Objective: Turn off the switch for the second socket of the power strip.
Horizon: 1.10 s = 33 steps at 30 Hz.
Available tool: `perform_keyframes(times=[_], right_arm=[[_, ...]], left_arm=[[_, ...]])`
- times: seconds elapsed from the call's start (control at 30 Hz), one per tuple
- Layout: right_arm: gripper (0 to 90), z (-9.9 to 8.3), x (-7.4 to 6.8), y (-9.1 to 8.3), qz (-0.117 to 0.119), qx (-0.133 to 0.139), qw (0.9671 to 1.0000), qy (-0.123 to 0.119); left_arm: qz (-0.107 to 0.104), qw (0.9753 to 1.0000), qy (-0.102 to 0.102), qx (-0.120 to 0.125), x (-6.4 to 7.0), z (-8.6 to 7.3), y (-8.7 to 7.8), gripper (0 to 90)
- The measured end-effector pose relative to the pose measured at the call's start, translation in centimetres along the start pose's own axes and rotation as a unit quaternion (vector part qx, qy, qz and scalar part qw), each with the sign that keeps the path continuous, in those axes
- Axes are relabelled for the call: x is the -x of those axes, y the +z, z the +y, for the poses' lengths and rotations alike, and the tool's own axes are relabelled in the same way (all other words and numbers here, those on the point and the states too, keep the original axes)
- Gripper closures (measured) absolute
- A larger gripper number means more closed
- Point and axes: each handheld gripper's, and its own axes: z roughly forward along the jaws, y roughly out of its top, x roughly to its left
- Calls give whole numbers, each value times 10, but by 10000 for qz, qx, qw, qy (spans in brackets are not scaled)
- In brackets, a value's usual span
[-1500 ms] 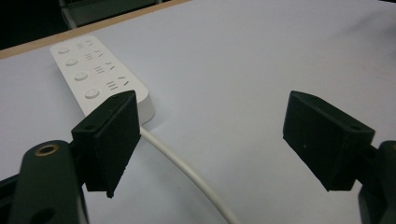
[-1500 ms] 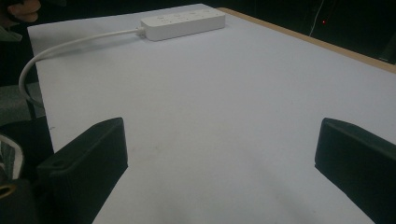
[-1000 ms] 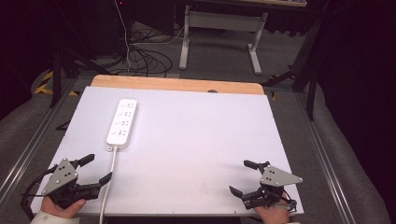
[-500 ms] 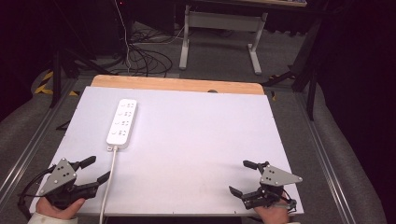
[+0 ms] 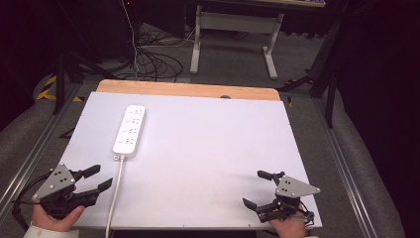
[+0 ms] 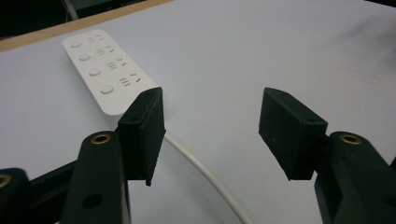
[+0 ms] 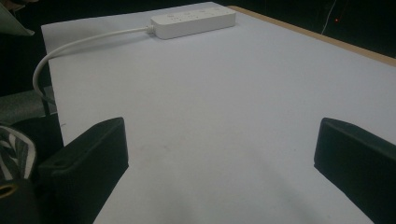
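Left tongs (image 5: pixel 94 179) gape empty at the table's (image 5: pixel 208 148) near-left corner, just beside the cord (image 5: pixel 115 198); the power strip (image 5: pixel 130 130) lies far-left. Right tongs (image 5: pixel 258 189) spread empty, near-right. Risk: snagging that cord would drag the strip.

Dim room: grey carpet (image 5: pixel 237 64), tangled black cables (image 5: pixel 148 59), a white desk frame (image 5: pixel 233 29) beyond

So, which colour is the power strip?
White power strip, clearest in the high view.
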Motion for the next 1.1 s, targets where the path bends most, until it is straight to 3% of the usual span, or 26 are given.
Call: perform_keyframes(times=[0.23,0.53,0.83,0.9,1.1], right_arm=[[36,0,0,1,4,-23,10000,6],[37,-1,0,1,-12,-49,10000,12],[37,-1,0,1,-12,-54,10000,15],[37,-1,0,1,-4,-48,10000,20],[36,-1,-1,0,-6,-42,10000,20]], left_arm=[[116,9999,64,11,-3,10,2,412],[82,9999,-132,59,-20,28,7,455],[147,9995,65,-256,-26,47,21,447],[241,9989,166,-364,-25,54,25,454],[276,9988,206,-347,-31,64,34,465]])
